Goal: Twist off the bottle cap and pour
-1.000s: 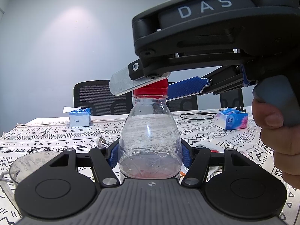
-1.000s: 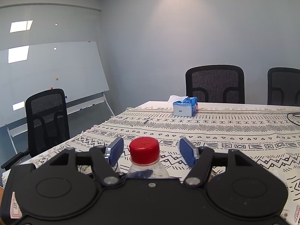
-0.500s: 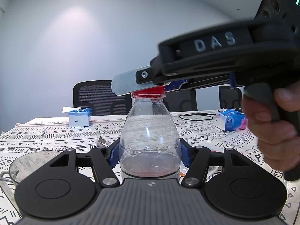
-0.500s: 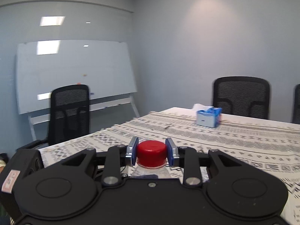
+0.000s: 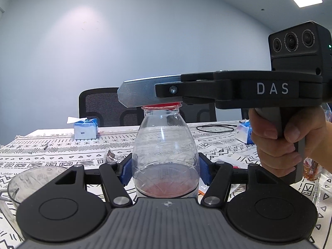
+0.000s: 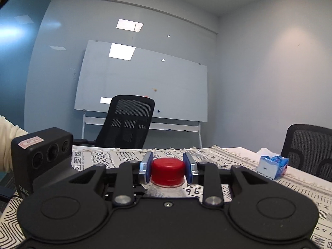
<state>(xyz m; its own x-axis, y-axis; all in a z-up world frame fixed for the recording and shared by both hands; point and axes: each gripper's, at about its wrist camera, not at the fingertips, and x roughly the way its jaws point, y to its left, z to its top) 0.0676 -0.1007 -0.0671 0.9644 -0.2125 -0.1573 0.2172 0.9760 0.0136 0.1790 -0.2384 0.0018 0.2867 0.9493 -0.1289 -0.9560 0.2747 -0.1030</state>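
My left gripper holds the bottle by its wide clear body, a blue pad pressed against each side, so the bottle stands upright on the patterned tablecloth. A shallow layer of reddish liquid sits in its lower part. My right gripper reaches in level from the right in the left view and is clamped on the red cap. Both of its blue pads press flat against the cap's sides, and the cap is on the bottle's neck. Its jaws have just been closing, with the cap between them. In the left view the silver finger of that gripper covers most of the cap, leaving only a red rim showing below it. My right hand wraps the grey handle under the black body.

A clear cup stands on the cloth just left of my left gripper. Farther back lie a blue tissue pack, a loop of black cable and a second blue pack partly behind my hand. Black office chairs and a whiteboard stand beyond the table.
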